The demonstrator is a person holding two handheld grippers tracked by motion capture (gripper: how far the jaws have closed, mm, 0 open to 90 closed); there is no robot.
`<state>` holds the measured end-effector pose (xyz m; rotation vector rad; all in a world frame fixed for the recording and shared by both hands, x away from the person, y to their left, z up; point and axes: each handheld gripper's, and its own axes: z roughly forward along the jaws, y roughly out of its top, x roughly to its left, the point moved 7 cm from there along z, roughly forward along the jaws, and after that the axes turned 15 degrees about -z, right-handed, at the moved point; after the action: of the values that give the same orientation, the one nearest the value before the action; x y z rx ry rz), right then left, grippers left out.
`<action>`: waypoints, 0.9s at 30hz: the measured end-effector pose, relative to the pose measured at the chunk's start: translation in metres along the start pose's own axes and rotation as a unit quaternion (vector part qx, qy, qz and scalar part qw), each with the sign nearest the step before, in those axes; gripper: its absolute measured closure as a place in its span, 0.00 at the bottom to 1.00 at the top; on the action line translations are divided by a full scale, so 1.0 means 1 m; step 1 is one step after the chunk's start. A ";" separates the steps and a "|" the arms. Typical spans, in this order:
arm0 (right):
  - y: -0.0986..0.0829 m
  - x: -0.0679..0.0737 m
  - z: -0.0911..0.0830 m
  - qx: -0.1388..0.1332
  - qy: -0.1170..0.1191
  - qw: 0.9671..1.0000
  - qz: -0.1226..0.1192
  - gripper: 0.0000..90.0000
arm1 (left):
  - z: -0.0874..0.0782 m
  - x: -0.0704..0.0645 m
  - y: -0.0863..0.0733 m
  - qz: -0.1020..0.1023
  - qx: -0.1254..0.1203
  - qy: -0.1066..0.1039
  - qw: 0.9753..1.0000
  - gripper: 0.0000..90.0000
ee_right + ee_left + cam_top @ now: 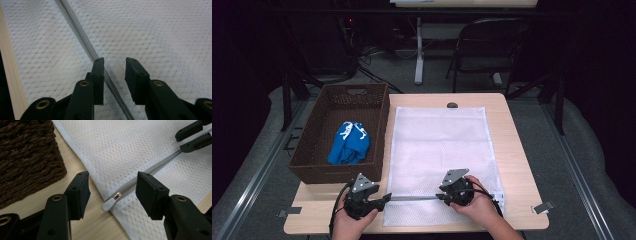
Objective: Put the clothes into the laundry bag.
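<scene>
- Where the high view looks down on the wooden table (pixel 517 150), a white mesh bag (pixel 439 145) lies flat across its middle and right, with a grey zipper (pixel 412 198) running along its near end.
- In that same view the left gripper (pixel 384 198) sits at the bag's near left corner, at the zipper's left end, and the right gripper (pixel 438 196) rests on the bag at the zipper's line further right; a hand (pixel 479 207) holds each from below.
- Just left of the bag stands a dark woven basket (pixel 312 150), touching or nearly touching the bag's edge, with a blue cloth (pixel 349 143) bundled inside it.
- Beyond the table, a dark folding chair (pixel 492 45) stands on the floor.
- In the left gripper view, the left gripper (pixel 112 188) has its jaws spread wide, one on each side of the zipper pull (pixel 111 201), which lies on the table at the bag's corner; neither jaw touches it.
- The basket's wall (pixel 27 157) rises at the left there, and the other gripper's jaws (pixel 193 136) show far off along the zipper.
- In the right gripper view, the right gripper (pixel 114 67) hovers over the mesh with its jaws parted, the zipper passing between them close by the left jaw; I cannot tell whether they touch the fabric.
</scene>
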<state>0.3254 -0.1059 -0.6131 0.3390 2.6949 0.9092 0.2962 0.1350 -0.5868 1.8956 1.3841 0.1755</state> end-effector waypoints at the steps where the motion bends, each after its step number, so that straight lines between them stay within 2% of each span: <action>1: 0.000 0.000 0.000 0.000 -0.001 1.000 -0.001 0.78 | 0.000 0.000 0.000 0.000 0.000 0.001 1.000 0.50; 6: -0.004 -0.001 0.001 0.002 0.004 1.000 0.003 0.82 | 0.001 0.000 0.000 0.000 0.001 0.000 1.000 0.50; 13: -0.009 0.001 0.005 0.015 0.014 1.000 0.001 0.82 | 0.001 0.001 -0.001 -0.002 0.002 0.001 1.000 0.49; 16: -0.009 0.001 0.006 0.012 0.016 1.000 0.004 0.83 | 0.001 0.000 -0.001 -0.002 0.002 0.000 1.000 0.49; 27: -0.009 0.000 0.006 0.007 0.016 1.000 0.008 0.97 | 0.003 -0.001 -0.002 -0.001 0.008 -0.005 1.000 0.49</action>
<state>0.3261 -0.1098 -0.6229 0.3536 2.7318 0.9086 0.2958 0.1325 -0.5901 1.9057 1.3835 0.1555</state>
